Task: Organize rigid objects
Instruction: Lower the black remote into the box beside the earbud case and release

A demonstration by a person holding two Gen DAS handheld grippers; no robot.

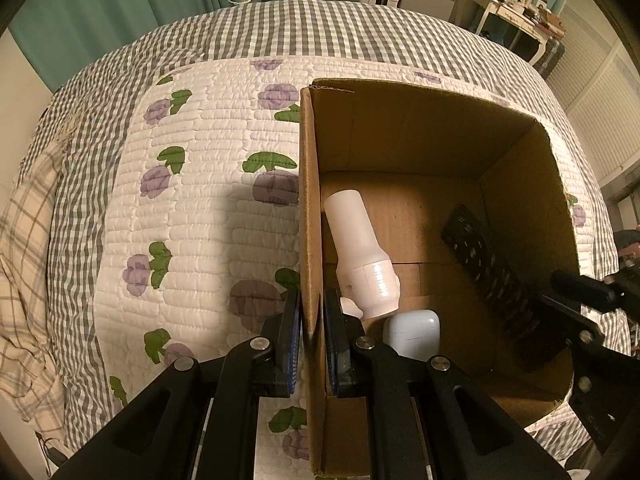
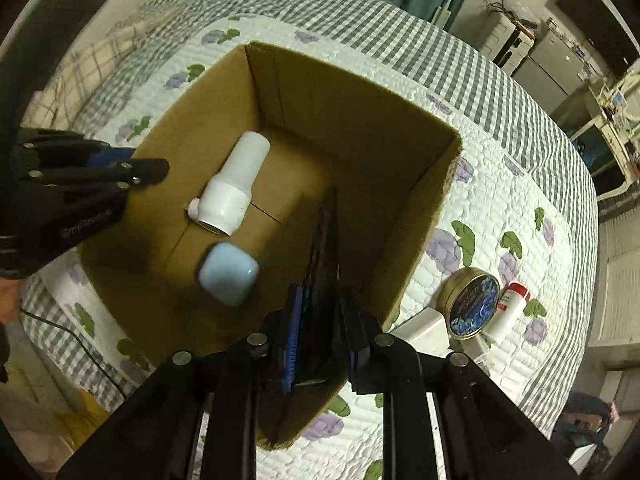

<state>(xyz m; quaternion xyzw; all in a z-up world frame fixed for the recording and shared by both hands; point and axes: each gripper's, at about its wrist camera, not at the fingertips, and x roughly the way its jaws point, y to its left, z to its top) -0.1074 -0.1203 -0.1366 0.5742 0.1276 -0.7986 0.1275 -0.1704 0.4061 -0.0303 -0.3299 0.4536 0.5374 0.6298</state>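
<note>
**Bed, box and contents: items as they lie**

Bed [image 1: 192, 184]: covered by a white quilt with purple flowers and green leaves, bordered in grey check. It carries everything listed below.

Box [image 2: 360, 128]: brown cardboard, open at the top, standing on the quilt. The left wall is pinched between the left tongs' pads.

Left tongs [image 1: 311, 332]: black arms, blue pads. Closed tight on the box [image 1: 420, 136] wall, one pad outside, one inside. In the right wrist view they [image 2: 132, 170] reach in over the box's left rim.

Right tongs [image 2: 318, 332]: black, blue pad on the left finger. Pointing steeply down into the box at its near right side. The jaws stand slightly parted with the remote between them; the left pad lies against it, and a narrow gap shows by the right finger, so I cannot tell that it is clamped. In the left wrist view they [image 1: 560, 320] sit at the remote's near end.

Remote [image 2: 324, 248]: long, black, buttoned, inside the box by the right wall, leaning with its far end on the floor.

Bottle [image 1: 362, 256]: white, lying on its side on the box floor near the left wall.

Case [image 2: 229, 273]: small, rounded, pale blue-white, on the box floor just beside the bottle's [image 2: 236, 188] wide end.

Outside the box, on the quilt to its right: a round tin [image 2: 474, 305] with a blue floral lid, a small white bottle with a red cap [image 2: 510, 308] touching it, and a white block [image 2: 426, 328] near the box corner.
</note>
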